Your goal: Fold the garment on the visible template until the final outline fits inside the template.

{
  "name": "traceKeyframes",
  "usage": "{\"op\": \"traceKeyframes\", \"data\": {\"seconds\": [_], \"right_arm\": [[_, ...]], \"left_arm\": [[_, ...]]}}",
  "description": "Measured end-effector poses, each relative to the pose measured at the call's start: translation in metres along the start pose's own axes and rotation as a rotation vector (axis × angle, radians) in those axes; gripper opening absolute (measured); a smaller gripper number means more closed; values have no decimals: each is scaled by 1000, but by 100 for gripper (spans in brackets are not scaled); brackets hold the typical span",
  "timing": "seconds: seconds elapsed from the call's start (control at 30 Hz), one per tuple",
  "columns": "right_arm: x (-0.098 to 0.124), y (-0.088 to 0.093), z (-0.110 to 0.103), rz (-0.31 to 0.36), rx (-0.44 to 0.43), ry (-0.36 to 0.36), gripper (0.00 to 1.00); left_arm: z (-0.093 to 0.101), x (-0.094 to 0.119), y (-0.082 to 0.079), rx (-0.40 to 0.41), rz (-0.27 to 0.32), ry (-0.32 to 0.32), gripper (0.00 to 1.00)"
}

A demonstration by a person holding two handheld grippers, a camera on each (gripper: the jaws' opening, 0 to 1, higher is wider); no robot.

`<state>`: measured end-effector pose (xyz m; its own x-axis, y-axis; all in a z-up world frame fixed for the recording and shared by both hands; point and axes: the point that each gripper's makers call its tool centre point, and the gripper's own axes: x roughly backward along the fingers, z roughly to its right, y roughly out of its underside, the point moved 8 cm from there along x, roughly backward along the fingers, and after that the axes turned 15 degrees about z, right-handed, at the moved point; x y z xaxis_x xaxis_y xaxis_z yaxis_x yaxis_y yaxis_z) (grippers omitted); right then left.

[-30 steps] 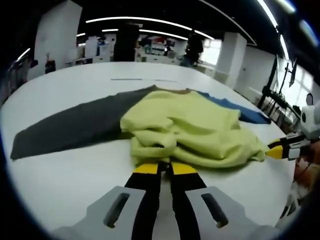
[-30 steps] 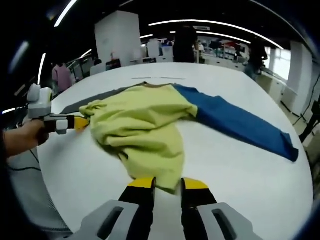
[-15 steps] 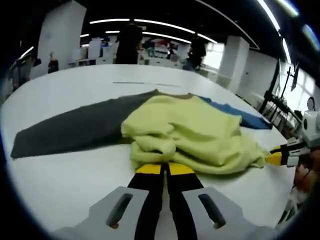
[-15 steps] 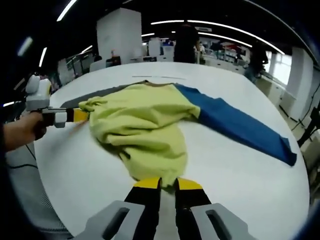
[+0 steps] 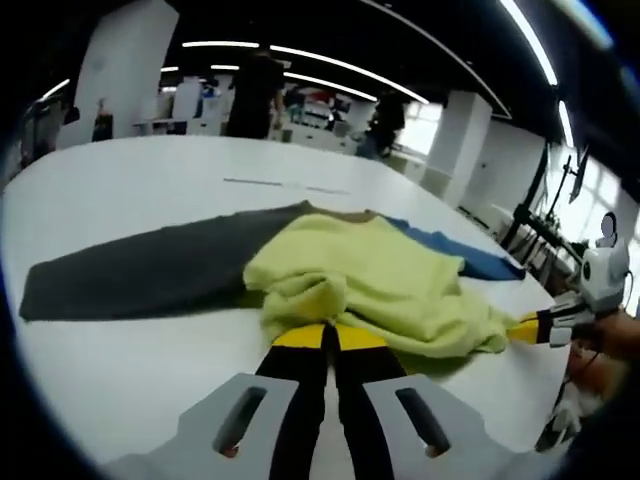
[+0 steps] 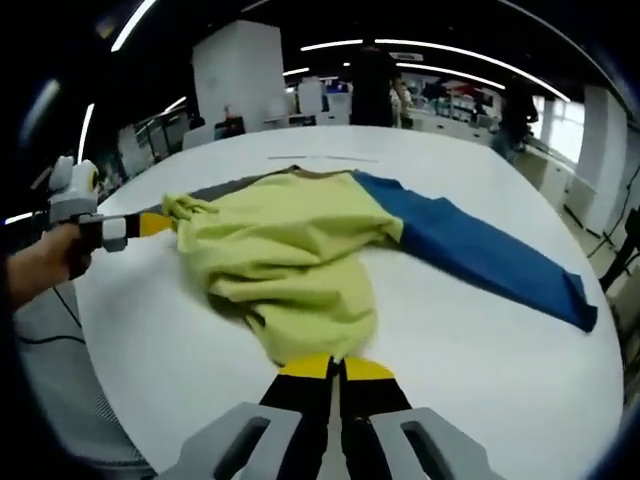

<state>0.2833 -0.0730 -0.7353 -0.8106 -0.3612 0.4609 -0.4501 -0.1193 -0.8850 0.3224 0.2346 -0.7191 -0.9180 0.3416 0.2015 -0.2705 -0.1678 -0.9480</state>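
Left gripper [image 5: 330,338] and right gripper [image 6: 336,366], jaws pressed together, each pinching a corner of the garment's [image 6: 290,260] yellow hem. Garment lies on the white table [image 6: 480,340], grey sleeve [image 5: 140,272] and blue sleeve [image 6: 480,255] spread flat.

One garment [image 6: 290,255], with one grey sleeve [image 5: 140,272] and one blue sleeve [image 6: 490,255], lies on one white surface [image 6: 480,350]; two tools, left tool [image 5: 330,338] and right tool [image 6: 335,368], meet it.
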Motion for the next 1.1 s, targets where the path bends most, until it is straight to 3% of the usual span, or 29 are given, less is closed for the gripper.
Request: {"op": "traceKeyframes", "data": {"seconds": [0.53,0.83,1.1], "right_arm": [[20,-46,-8,101,33,-54,0],[34,-54,-7,96,27,-58,0],[46,-51,-4,75,-11,-51,0]], "left_arm": [[-4,31,-31,41,58,0,0],[-8,53,-50,72,80,-3,0],[-9,75,-48,121,74,-19,0]]}}
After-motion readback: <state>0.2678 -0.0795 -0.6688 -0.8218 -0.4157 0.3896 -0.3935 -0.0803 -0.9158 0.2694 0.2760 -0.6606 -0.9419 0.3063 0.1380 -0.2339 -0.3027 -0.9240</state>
